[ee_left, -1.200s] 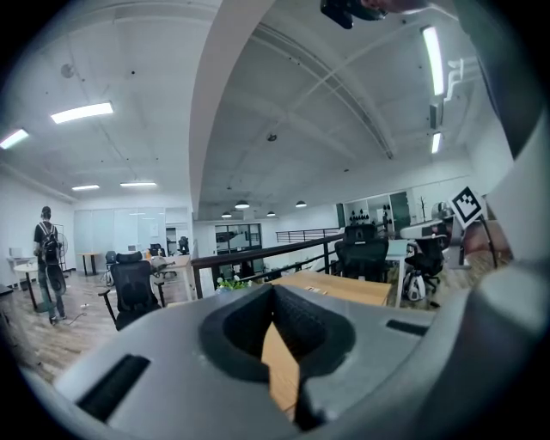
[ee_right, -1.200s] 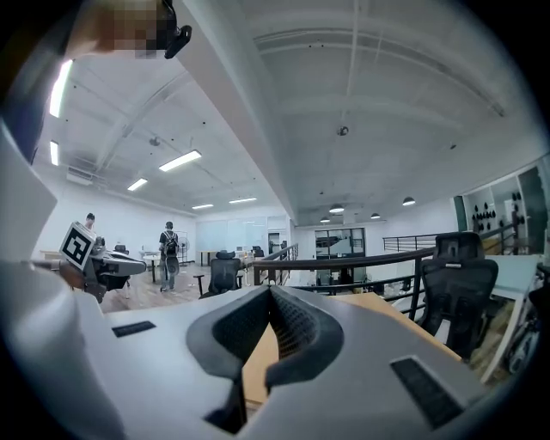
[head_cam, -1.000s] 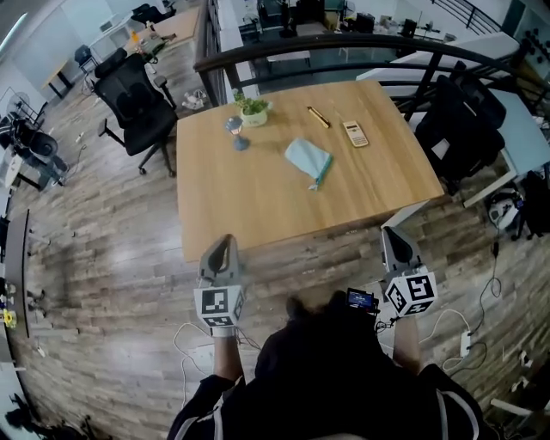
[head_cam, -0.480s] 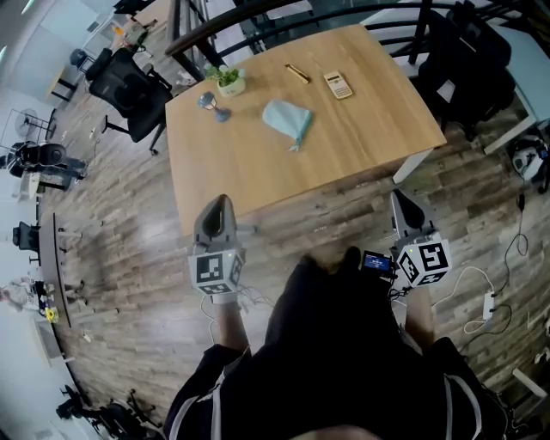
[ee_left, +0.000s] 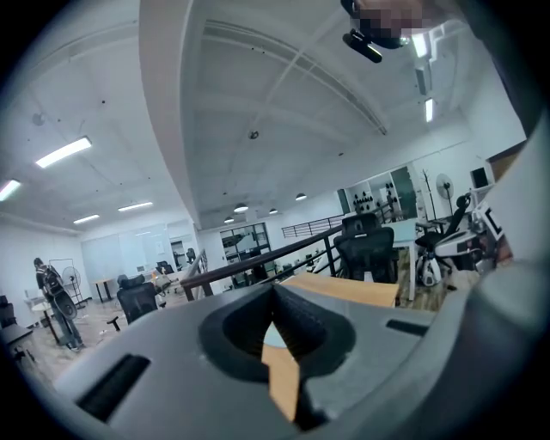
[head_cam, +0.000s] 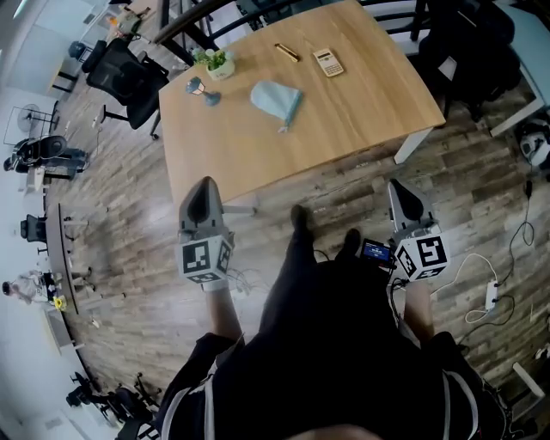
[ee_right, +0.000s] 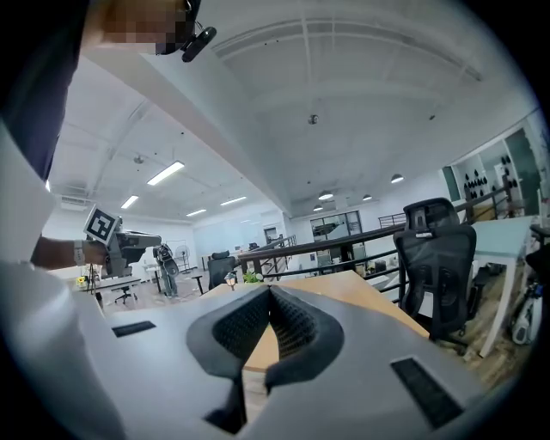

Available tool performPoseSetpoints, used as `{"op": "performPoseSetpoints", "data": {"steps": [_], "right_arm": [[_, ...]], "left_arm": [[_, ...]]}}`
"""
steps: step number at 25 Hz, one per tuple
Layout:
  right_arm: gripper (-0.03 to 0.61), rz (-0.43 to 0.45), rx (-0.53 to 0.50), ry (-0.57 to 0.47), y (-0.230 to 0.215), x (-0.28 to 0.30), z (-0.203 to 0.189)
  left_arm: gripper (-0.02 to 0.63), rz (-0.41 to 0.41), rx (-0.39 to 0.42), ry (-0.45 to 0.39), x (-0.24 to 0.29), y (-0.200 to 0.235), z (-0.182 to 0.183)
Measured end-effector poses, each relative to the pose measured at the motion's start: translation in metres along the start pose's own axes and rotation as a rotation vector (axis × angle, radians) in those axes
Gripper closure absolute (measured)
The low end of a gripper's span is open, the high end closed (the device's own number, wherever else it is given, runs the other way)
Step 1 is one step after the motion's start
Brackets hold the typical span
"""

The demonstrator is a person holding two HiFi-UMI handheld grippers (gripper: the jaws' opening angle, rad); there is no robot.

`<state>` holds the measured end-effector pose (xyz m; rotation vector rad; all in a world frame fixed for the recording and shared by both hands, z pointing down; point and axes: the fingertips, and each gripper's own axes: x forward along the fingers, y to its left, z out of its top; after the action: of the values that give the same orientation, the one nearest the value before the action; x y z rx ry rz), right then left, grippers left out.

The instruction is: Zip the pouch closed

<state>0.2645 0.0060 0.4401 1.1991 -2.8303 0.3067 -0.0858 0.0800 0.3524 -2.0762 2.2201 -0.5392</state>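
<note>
The pouch [head_cam: 275,98], pale blue and soft, lay on the far half of the wooden tabletop [head_cam: 344,120], a little left of its middle in the head view. Its long axis ran on a slant: the broad, rounded end sat toward the far left and the narrower end pointed toward the near right, with a thin tab trailing off that end toward the person. Nothing touched it. Beyond it to the left stood a small grey-blue object [head_cam: 202,88] and, near the far corner, a small potted plant [head_cam: 215,62]. To the right along the far side lay a slim brown stick [head_cam: 288,52] and a calculator [head_cam: 327,62], all well apart from the pouch. The left gripper [head_cam: 204,186] and the right gripper [head_cam: 402,192] were held over the plank floor [head_cam: 129,215], short of the tabletop's near edge and well away from the pouch. In both gripper views the fingers met tightly with nothing between them. The person, in dark clothing, stood between the two grippers. A black office chair [head_cam: 120,73] stood off the tabletop's left side, a dark railing [head_cam: 193,19] ran behind the tabletop, and white cables [head_cam: 490,296] lay on the floor at the right.
</note>
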Motion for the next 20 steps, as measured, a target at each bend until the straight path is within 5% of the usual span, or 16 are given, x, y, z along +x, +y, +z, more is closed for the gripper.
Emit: {"op": "performPoseSetpoints", "data": {"steps": [6,20], "right_arm": [[0.566,-0.013,-0.036,-0.006,0.004,0.015,0.003],[0.566,0.12,-0.083,0.055,0.06,0.073,0.005]], "left_arm": [[0.614,0.009,-0.04,-0.016,0.004,0.006,-0.009],[0.614,0.014,-0.091,0.016,0.016,0.047,-0.035]]}}
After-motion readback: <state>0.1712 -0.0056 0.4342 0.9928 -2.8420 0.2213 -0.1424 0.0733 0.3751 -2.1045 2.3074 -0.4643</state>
